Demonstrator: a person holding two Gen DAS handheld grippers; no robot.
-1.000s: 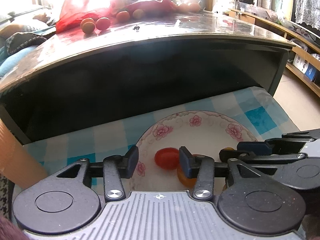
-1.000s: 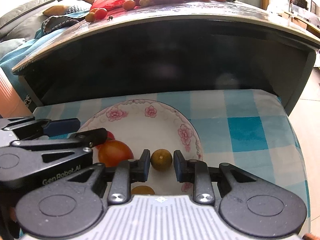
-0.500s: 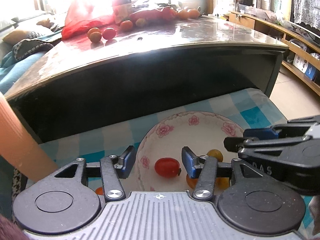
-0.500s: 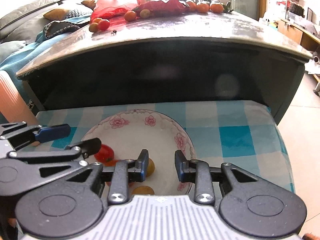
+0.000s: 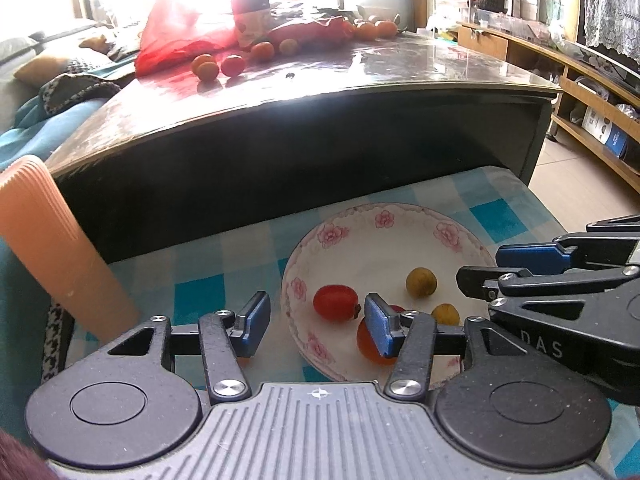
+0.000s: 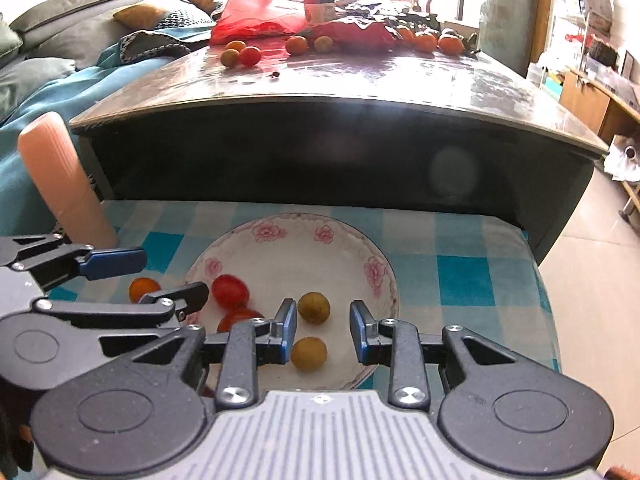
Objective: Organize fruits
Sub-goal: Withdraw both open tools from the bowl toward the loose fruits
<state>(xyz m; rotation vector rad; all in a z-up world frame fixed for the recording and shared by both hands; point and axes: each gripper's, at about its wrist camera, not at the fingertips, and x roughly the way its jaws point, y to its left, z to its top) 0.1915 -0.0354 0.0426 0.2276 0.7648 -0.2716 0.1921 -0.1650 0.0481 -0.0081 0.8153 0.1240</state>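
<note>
Both pairs of tongs have lifted back from the plate (image 6: pixel 384 280) since a second ago. The left tongs (image 5: pixel 316 326) have just been opening and now stand well apart with nothing between the pads; the red tomato (image 5: pixel 335 303) they framed lies free in the plate. The right tongs (image 6: pixel 323 330) stand a little apart, empty, with two yellow-green fruits (image 6: pixel 314 308) lying loose in the plate below them. So this pair of drops looks finished, and more fruit waits on the dark table (image 6: pixel 360 80) beside the red bag (image 6: pixel 256 12).

Only the right view shows a small orange fruit (image 6: pixel 141 288) on the checked cloth (image 6: pixel 460 280) outside the plate, beside the left tongs. Only the left view shows the shelving along the wall.
</note>
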